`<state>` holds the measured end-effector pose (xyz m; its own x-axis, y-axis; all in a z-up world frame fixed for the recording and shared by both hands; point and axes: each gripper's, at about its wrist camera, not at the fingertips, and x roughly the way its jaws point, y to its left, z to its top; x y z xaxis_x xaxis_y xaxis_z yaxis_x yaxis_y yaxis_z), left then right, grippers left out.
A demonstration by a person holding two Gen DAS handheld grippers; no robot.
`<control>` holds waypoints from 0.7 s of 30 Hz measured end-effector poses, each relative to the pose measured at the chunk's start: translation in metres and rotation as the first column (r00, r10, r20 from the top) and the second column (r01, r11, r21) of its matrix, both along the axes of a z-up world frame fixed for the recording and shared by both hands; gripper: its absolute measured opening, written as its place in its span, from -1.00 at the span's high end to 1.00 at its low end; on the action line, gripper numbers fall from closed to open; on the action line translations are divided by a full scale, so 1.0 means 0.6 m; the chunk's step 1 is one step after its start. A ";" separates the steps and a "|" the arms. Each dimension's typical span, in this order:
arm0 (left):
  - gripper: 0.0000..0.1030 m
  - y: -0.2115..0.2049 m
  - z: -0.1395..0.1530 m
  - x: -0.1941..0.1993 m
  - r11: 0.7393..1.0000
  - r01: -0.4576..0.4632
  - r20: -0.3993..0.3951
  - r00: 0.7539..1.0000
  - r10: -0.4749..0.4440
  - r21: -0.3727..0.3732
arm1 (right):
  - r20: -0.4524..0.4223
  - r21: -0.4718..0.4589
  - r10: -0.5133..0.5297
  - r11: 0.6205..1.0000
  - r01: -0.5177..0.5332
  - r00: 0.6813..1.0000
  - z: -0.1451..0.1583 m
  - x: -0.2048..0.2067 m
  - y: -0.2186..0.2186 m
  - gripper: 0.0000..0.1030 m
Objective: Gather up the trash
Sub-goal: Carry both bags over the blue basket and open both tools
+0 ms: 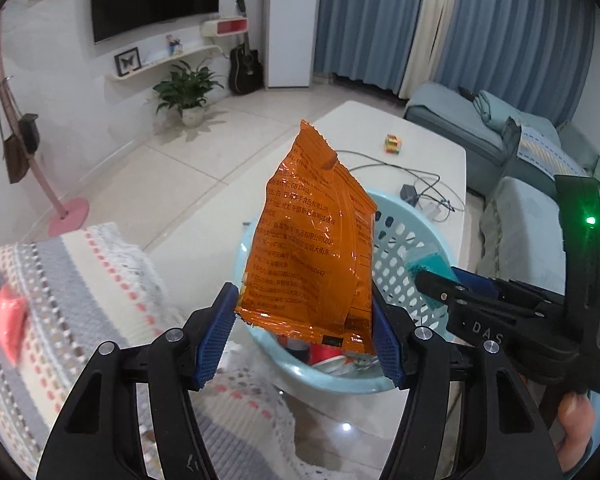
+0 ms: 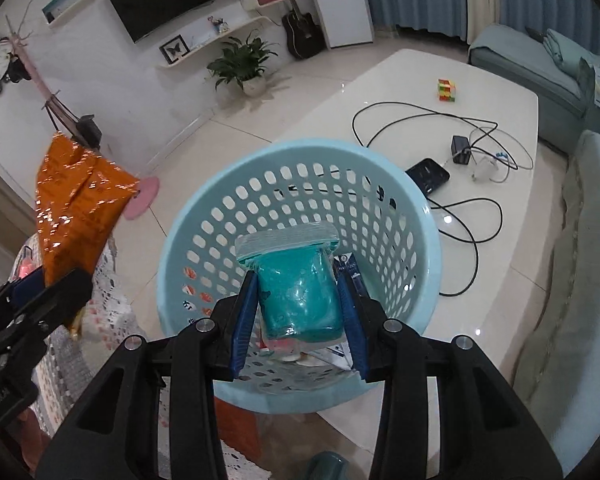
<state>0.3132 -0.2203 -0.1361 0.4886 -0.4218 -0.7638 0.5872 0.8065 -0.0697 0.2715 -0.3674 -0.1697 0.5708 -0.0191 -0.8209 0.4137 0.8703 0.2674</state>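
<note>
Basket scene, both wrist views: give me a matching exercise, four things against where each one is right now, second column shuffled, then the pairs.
Things:
1. orange bag
2. teal packet
3. basket
4. cube

Places:
A. on the white table, far end
B. between the right gripper's fingers, over the basket
C. on the table's near end, some trash inside
D. between the left gripper's fingers, held upright

Pairs: 1-D, 2-B, 3-C, 4-A
</note>
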 end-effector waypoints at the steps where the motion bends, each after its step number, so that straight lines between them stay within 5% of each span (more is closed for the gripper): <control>1: -0.19 -0.006 -0.006 0.004 1.000 0.001 -0.010 1.000 -0.001 0.003 | 0.000 0.001 0.001 1.000 -0.001 1.000 -0.001 -0.001 -0.001 0.26; 6: -0.30 -0.012 -0.010 0.015 1.000 0.016 -0.031 0.999 -0.016 -0.008 | 0.012 0.004 0.008 1.000 -0.008 1.000 0.006 -0.002 0.005 0.23; 10: -0.38 -0.008 -0.002 0.017 0.999 0.011 -0.031 0.999 -0.012 -0.034 | 0.040 0.014 -0.015 1.000 0.014 0.999 0.016 -0.010 -0.001 -0.02; 21: -0.48 0.027 0.015 0.003 0.996 -0.014 -0.029 1.000 0.012 -0.086 | 0.097 0.016 -0.032 0.999 0.031 0.995 0.054 -0.027 0.003 -0.03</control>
<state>0.3150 -0.2044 -0.1273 0.4731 -0.4801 -0.7387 0.5734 0.8044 -0.1556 0.2551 -0.3657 -0.1373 0.6469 -0.0272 -0.7621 0.4126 0.8529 0.3199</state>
